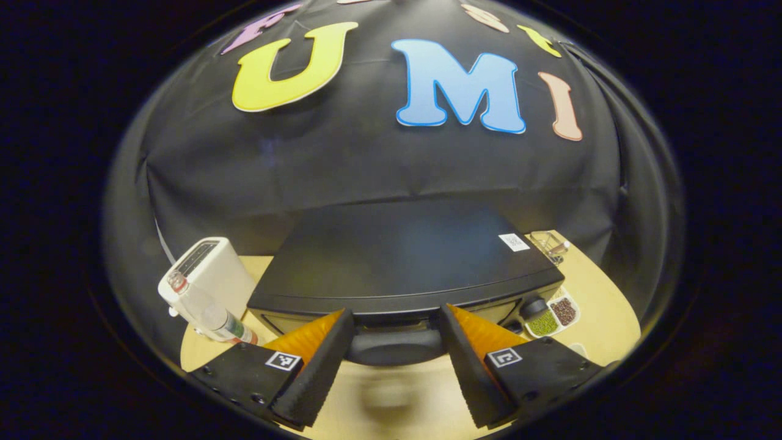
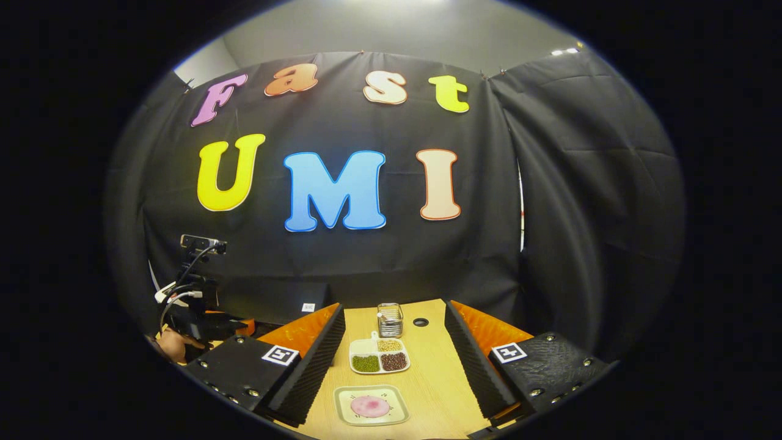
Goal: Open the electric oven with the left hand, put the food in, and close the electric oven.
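The black electric oven point(image 1: 403, 256) stands close in front in the left gripper view, its top towards me. Its dark door handle point(image 1: 394, 345) lies between the fingers of my left gripper point(image 1: 396, 311), which is open with one finger at each end of the handle. In the right gripper view my right gripper point(image 2: 393, 308) is open over the wooden table point(image 2: 427, 366) and holds nothing. Below it a pink round piece of food point(image 2: 370, 406) lies on a small square plate point(image 2: 342, 415). The left gripper point(image 2: 198, 318) and the hand point(image 2: 174, 345) holding it appear far left.
A white toaster point(image 1: 211, 269) and a clear bottle point(image 1: 208, 311) stand left of the oven. A divided dish of beans point(image 1: 553, 315) point(image 2: 379, 356) and a small glass holder point(image 2: 390, 319) sit on the table to the oven's right. Black cloth walls close off the back.
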